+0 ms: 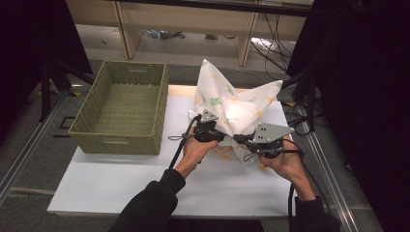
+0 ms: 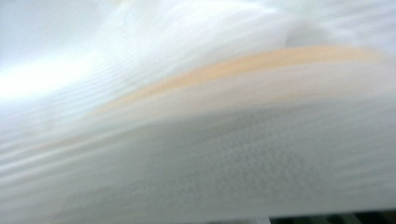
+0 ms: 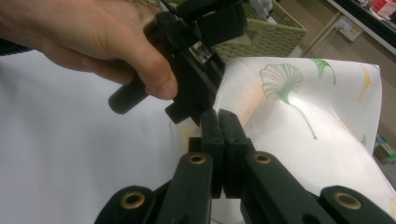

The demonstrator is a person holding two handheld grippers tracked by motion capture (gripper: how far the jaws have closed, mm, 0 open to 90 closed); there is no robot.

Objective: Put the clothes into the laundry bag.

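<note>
Currently, cloth (image 1: 232, 108) stood bunched near table (image 1: 121, 179) far right edge. Right gripper (image 3: 223, 126) was clamped on cloth hem. Left gripper (image 1: 209, 131) grip: cannot tell. Advice: confirm left pinch, then lift both evenly.

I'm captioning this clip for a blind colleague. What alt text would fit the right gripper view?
Two black jaws of the right gripper are pinched shut on the edge of a white cloth printed with green and orange leaves. Just beyond, a hand holds the left gripper against the same cloth, above a white table, with a woven basket behind.
</note>
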